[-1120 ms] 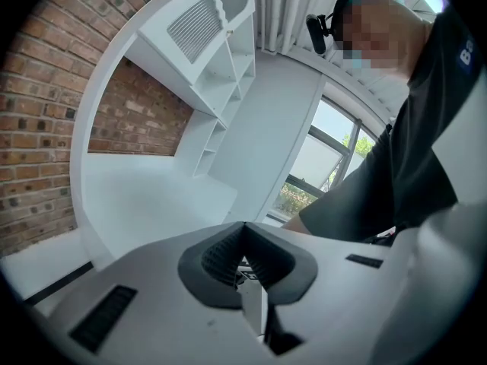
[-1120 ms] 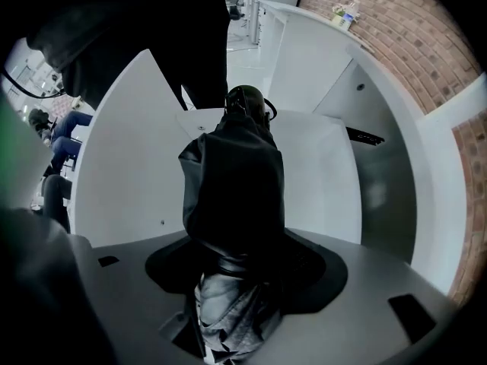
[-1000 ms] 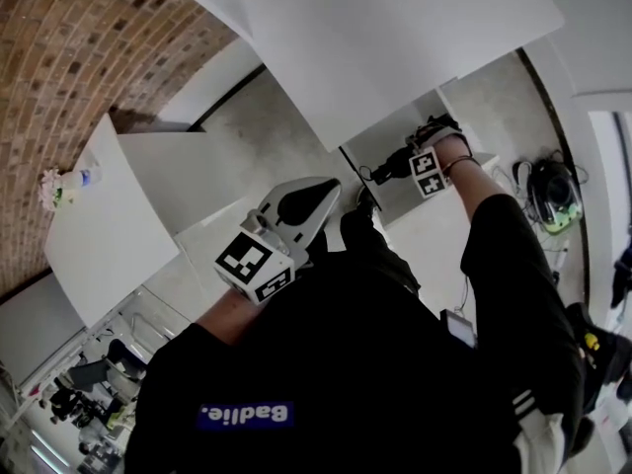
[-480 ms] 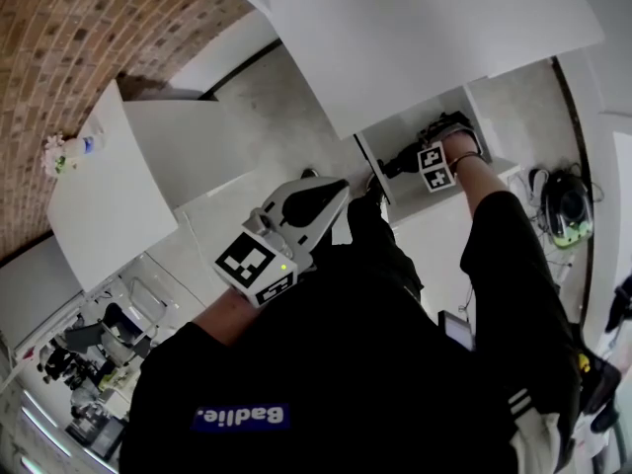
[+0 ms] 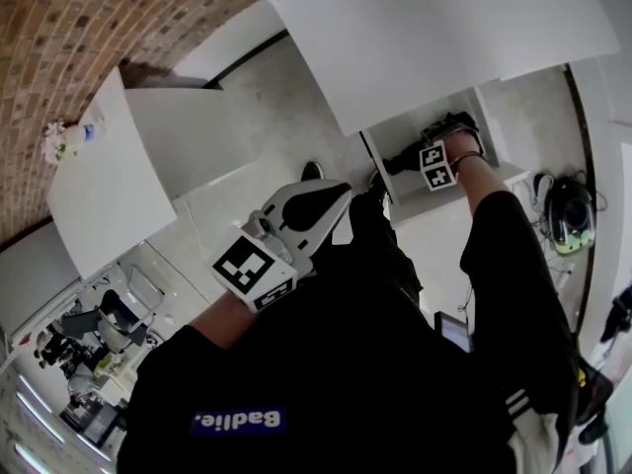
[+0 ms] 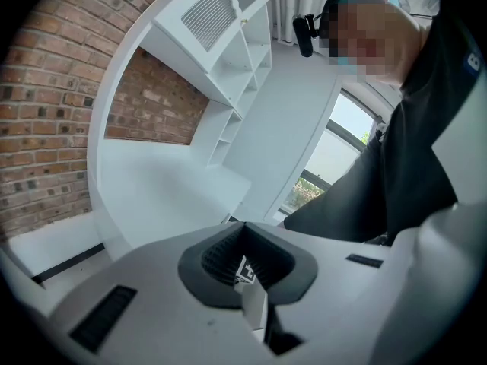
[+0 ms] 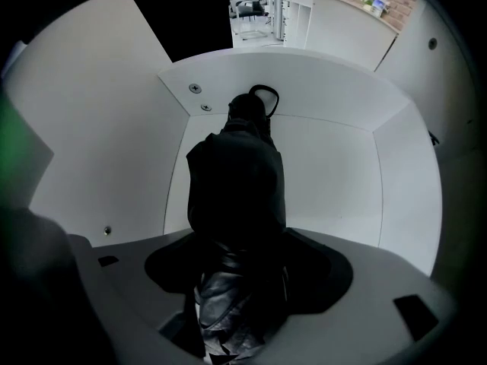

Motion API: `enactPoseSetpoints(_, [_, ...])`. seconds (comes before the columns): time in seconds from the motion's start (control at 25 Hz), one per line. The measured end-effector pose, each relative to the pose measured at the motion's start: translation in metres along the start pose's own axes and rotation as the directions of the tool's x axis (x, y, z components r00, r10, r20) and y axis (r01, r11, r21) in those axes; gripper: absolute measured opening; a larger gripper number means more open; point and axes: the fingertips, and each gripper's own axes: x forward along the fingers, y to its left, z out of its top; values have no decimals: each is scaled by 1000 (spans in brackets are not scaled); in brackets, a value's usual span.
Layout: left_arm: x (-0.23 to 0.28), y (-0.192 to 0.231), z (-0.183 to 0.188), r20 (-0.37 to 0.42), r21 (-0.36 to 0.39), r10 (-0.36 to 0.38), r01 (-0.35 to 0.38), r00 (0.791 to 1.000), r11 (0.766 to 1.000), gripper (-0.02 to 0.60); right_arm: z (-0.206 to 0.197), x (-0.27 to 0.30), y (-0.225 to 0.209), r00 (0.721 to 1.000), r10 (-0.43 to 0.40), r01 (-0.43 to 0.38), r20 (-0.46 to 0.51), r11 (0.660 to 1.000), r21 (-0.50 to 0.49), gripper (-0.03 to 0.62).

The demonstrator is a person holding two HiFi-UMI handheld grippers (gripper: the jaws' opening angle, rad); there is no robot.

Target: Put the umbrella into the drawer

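Head view: R gripper (image 5: 420, 156) is reached into the open white drawer (image 5: 410, 128), with the dark umbrella (image 5: 399, 160) showing at its tip, inside the box. L gripper (image 5: 314, 205) is held close to the torso, well apart from the drawer and doing no work.

L gripper view: L gripper (image 6: 255, 310) has its jaws together w/ nothing between them. It points at white shelving (image 6: 236, 44) and a brick wall (image 6: 46, 90). No task item is in this view.

R gripper view: R gripper (image 7: 240, 280) is clamped on the folded black umbrella (image 7: 236, 192). The body runs fwd along the drawer floor (image 7: 327, 181), and the strap loop (image 7: 263, 94) is at or touching the back wall, near the two screws (image 7: 196, 88).

Step, my read: set down and let go. Lower until the umbrella lies flat on the floor, then spread the jaws wide enough to clear the fabric and pull straight back so the cloth doesn't snag.

Room: the back wall is about used up and the left wall is near. There is plenty of bare floor to the right. The exit path is toward the drawer's open side.
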Motion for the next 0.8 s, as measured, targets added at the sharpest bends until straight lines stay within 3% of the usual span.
enactPoseSetpoints(0.36, [-9, -8, 9, 39, 21, -32, 31, 999, 999, 3, 1, -40, -4, 998, -60, 60, 2, 997, 53, 302])
enactPoseSetpoints(0.52, [-9, -16, 21, 63, 47, -74, 71, 995, 996, 3, -5, -77, -12, 993, -120, 115, 21, 982, 150, 302])
enactPoseSetpoints(0.64, [-12, -21, 30, 76, 78, -105, 99, 992, 992, 3, -8, -107, -17, 984, -174, 158, 38, 950, 270, 302])
enactPoseSetpoints(0.8, [-19, -23, 36, 85, 110, -130, 121, 988, 987, 3, 0, -147, -15, 968, -245, 194, 62, 878, 438, 302])
